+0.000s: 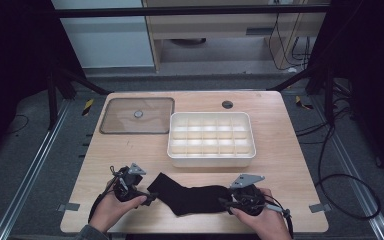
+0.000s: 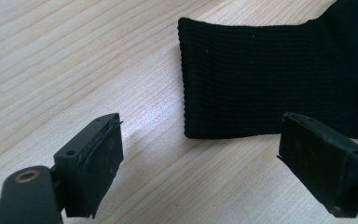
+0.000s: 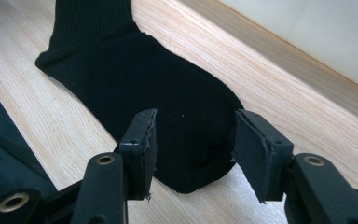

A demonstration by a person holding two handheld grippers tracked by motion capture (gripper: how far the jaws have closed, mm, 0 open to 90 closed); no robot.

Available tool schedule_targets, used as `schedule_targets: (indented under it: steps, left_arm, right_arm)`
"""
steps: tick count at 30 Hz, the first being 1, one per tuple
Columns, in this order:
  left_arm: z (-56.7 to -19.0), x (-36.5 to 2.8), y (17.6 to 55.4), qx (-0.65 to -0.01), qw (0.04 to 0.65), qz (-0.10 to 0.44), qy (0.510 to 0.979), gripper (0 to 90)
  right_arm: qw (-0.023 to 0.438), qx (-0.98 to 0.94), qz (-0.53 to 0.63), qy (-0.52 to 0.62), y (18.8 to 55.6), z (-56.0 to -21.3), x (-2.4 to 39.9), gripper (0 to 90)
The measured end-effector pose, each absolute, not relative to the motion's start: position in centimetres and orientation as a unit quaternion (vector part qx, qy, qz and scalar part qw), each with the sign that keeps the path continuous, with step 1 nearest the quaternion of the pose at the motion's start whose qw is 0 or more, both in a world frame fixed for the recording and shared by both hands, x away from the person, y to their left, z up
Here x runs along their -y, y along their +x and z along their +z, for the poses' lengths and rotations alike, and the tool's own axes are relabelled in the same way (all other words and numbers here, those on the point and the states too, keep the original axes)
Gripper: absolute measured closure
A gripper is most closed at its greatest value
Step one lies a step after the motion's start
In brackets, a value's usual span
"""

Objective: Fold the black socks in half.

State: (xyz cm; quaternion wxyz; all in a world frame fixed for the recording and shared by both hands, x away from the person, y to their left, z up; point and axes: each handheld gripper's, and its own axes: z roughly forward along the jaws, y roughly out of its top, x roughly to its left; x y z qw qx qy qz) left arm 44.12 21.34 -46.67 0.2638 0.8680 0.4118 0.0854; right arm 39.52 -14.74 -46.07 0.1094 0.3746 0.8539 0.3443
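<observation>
Surface: wooden table (image 1: 280, 165); white divided tray (image 1: 211, 159) and clear lid (image 1: 137, 115) lie beyond both tongs.
Sock: black sock (image 1: 192, 196) lies flat between your two tongs, outside the tray.
Left gripper (image 2: 200, 156): released, jaws wide, cuff edge just ahead of them.
Right gripper (image 3: 196, 149): released, jaws astride the toe end, pads clear of the fabric.
Progress: you have no grasp yet; folding or stowing appears to remain.
Hidden: sock underside; tray compartments too small to check.
</observation>
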Motion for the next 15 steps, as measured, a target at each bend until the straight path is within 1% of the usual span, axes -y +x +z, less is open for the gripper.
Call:
schedule_targets:
  steps: [1, 2, 3, 4, 7, 10, 11, 15]
  left_arm:
    - [-46.8, -21.1, 44.2, -0.410, 0.264, 0.083, 0.869, 14.3]
    - [-46.8, -21.1, 44.2, -0.410, 0.264, 0.083, 0.869, 14.6]
    - [-46.8, -20.9, 44.4, -0.409, 0.263, 0.084, 0.870, 15.8]
    - [-46.8, -20.9, 44.4, -0.409, 0.263, 0.084, 0.870, 16.9]
    - [-46.7, -20.5, 45.1, -0.409, 0.260, 0.084, 0.871, 21.6]
    - [-46.8, -20.4, 45.5, -0.410, 0.258, 0.082, 0.871, 25.3]
    - [-46.9, -20.3, 45.7, -0.411, 0.258, 0.081, 0.871, 25.3]
    - [-46.9, -19.7, 46.0, -0.411, 0.255, 0.077, 0.872, 31.5]
  right_arm:
    - [0.111, -0.855, 0.342, 0.373, 39.5, -46.2, 14.7, 52.4]
    - [0.111, -0.855, 0.342, 0.373, 39.5, -46.2, 14.7, 52.4]
    - [0.110, -0.856, 0.341, 0.372, 39.6, -46.3, 14.7, 55.3]
    - [0.110, -0.856, 0.341, 0.372, 39.6, -46.3, 14.7, 55.3]
    - [0.115, -0.857, 0.338, 0.372, 39.6, -46.4, 14.9, 59.0]
    - [0.116, -0.856, 0.337, 0.375, 39.6, -46.5, 15.1, 59.8]
    - [0.116, -0.856, 0.335, 0.377, 39.7, -46.5, 15.2, 59.9]
    - [0.113, -0.856, 0.330, 0.382, 39.6, -46.8, 15.4, 60.1]
